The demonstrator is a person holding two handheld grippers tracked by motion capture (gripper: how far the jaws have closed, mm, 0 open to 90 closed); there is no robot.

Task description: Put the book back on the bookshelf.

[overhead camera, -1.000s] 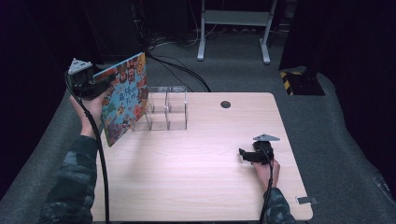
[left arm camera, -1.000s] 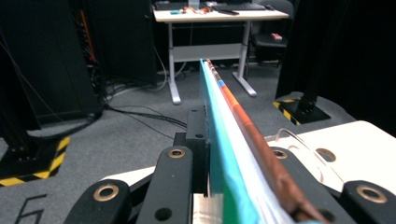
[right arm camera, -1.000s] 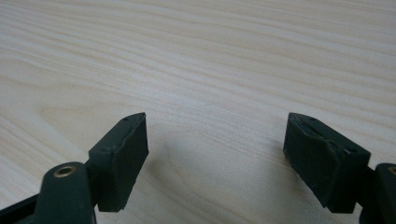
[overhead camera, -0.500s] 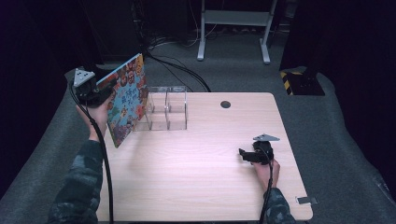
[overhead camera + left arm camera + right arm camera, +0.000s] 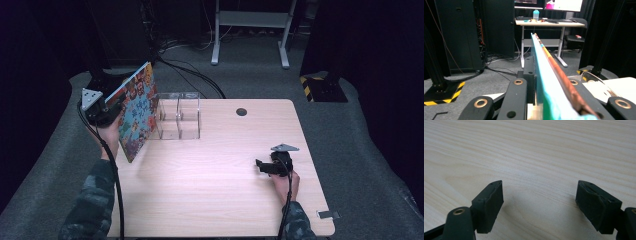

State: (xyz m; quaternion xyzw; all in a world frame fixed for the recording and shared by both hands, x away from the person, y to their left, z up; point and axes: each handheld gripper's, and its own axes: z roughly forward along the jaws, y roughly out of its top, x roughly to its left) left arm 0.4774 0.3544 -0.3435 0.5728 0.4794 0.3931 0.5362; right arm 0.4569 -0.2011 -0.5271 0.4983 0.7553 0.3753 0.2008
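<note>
Stretching across the middle of the high view, the pale wooden surface [image 5: 215,190] carries a clear plastic organizer [image 5: 179,116] with open compartments near its far left corner. Just beside the organizer's left end, a flat, brightly patterned book [image 5: 138,112] stands tilted on edge, its lower corner down at the surface's left side and its top leaning away toward the dark floor. The left gripper [image 5: 100,111] holds the book's outer edge from the left, above the surface's rim; in the left gripper view its fingers [image 5: 520,96] are pinching the teal-backed book [image 5: 549,82], which runs edge-on between them. Well apart, near the right edge, the right gripper [image 5: 267,166] lies low over bare wood, its fingers [image 5: 489,203] spread wide with nothing between them.
</note>
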